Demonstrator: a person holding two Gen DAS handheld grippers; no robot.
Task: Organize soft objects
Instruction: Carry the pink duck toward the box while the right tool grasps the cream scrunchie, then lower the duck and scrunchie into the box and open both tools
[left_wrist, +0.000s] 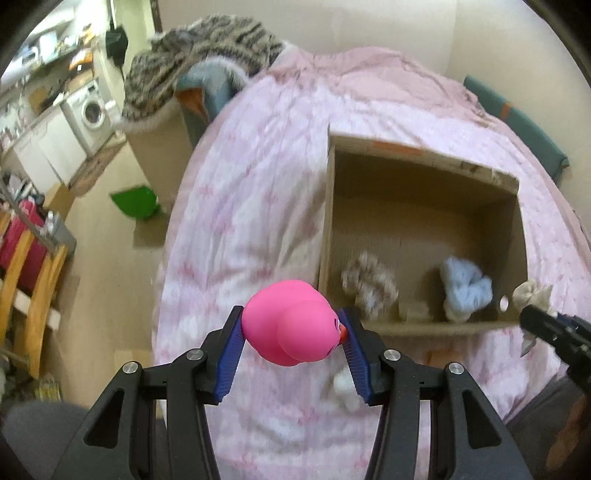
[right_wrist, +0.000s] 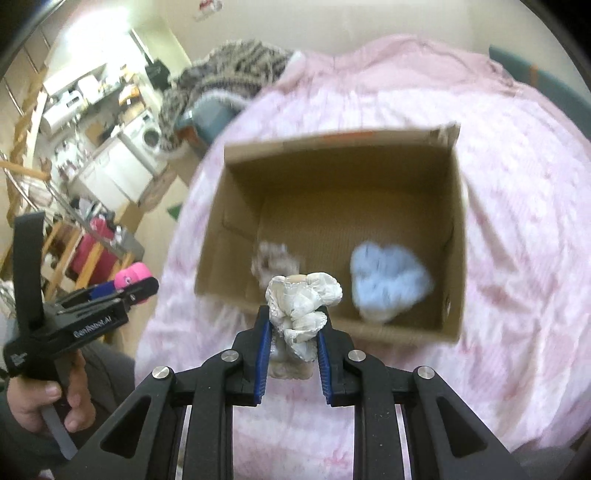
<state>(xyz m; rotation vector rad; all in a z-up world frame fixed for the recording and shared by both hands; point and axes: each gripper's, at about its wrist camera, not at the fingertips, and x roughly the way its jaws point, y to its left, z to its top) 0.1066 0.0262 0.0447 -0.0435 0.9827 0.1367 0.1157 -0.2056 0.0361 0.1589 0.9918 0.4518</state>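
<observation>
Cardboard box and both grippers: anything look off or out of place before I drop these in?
One item stands out: a small white fluffy piece lies loose on the pink bedspread, outside the cardboard box. Otherwise fine: left gripper holds the pink duck, right gripper the white scrunchie.

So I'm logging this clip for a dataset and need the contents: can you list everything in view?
pink duck toy: 1, pink, held above the bedspread left of the box
white scrunchie: 1, silvery white, held over the box's near edge
cardboard box: 1, brown, open, on the bedspread
blue fluffy item: 1, light blue, inside box, right
mottled fluffy item: 1, grey-white, inside box, left
bedspread: 1, pink patterned
striped blanket: 1, grey-black, beyond the bed
washing machine: 1, white, background
left tool: 1, black, blue pads, gripping the duck
right tool: 1, black, blue pads, gripping the scrunchie
</observation>
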